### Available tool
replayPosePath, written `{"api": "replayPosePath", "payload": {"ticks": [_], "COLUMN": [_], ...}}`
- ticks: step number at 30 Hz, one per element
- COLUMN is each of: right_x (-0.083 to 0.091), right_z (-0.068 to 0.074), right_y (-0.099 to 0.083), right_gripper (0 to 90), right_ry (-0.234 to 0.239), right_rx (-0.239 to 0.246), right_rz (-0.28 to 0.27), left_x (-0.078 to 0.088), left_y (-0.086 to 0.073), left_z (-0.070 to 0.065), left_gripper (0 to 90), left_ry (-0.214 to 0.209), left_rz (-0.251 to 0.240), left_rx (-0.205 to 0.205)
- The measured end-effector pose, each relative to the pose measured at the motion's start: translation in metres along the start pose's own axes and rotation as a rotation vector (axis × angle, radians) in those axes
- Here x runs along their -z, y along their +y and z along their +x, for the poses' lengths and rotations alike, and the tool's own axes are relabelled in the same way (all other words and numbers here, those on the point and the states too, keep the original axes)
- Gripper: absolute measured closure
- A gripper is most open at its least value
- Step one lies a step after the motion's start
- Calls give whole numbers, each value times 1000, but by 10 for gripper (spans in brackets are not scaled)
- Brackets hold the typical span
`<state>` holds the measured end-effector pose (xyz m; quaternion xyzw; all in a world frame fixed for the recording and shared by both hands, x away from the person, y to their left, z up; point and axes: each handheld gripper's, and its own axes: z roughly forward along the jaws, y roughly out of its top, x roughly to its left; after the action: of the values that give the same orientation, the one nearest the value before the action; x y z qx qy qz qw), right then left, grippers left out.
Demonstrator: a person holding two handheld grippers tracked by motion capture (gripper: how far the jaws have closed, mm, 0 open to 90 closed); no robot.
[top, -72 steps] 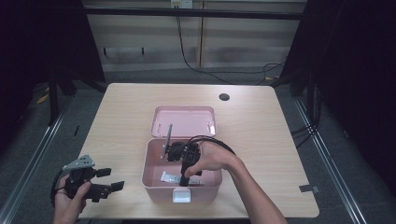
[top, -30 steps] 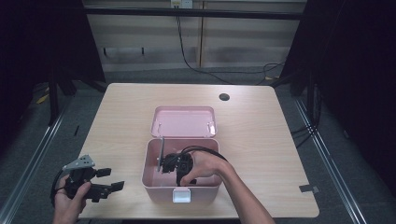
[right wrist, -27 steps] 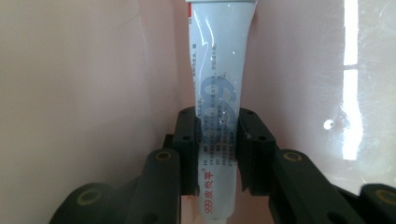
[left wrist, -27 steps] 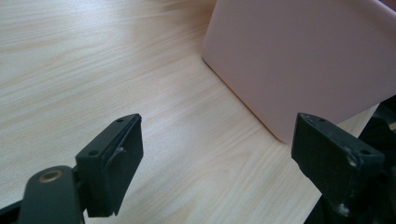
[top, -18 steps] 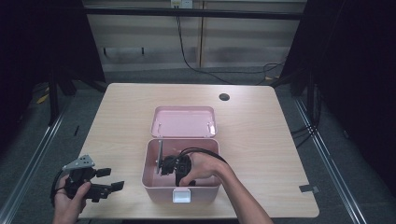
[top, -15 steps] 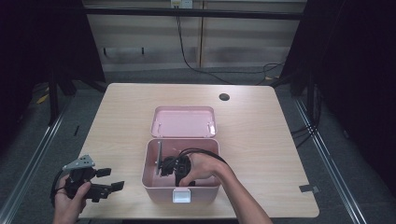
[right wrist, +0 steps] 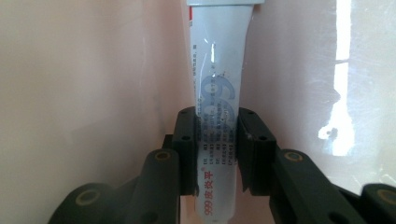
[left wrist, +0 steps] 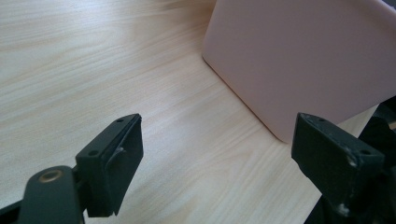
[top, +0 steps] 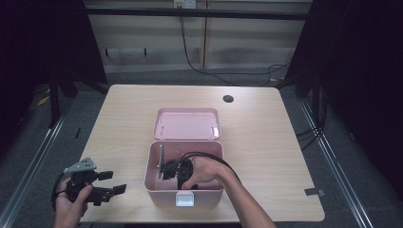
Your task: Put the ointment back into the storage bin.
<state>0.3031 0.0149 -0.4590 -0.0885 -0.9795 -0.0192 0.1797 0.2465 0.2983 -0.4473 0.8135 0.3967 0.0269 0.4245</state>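
Note:
A pink box (top: 148, 176) stands open at the table's front middle, its lid (top: 186, 123) lying flat behind it. My right gripper (top: 167, 170) is down inside the box near its left wall. In the right gripper view, this gripper (right wrist: 216, 151) is shut on a white tube (right wrist: 217, 84) with blue and red print, which runs straight up between the pads against the pink wall. From above, the tube (top: 161, 157) shows as a thin upright strip. My left gripper (top: 113, 182) rests open at the table's front left, with the box's outer corner (left wrist: 299, 60) just ahead of it (left wrist: 219, 140).
A white latch (top: 184, 199) sits on the box's front wall. A round cable hole (top: 228, 99) is at the table's far side. A dark tab (top: 311, 192) lies near the right front edge. Bare wood surrounds the box.
Since the earliest frame my right hand has shifted left and toward the front inside the box, taking the tube along. Over the last second it barely moved. The left gripper stayed put.

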Motion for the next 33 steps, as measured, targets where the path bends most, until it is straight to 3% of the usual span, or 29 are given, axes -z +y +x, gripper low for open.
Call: {"api": "replayPosePath", "payload": {"ticks": [22,30,33], "right_x": [5,13,19], "right_z": [2,2,3], "right_y": [1,-3,-7], "right_gripper": [646,549,467], "right_ry": [-11,-35,-48], "right_rx": [8,-29,-54], "right_rz": [-38,-74,-103], "left_x": [0,0,0], "left_y": [0,0,0], "left_z": [0,0,-1], "left_gripper": [168,168,167], "left_ry": [0,-2,-1], "left_rz": [-2,1,-2], "left_rx": [6,3,10]}}
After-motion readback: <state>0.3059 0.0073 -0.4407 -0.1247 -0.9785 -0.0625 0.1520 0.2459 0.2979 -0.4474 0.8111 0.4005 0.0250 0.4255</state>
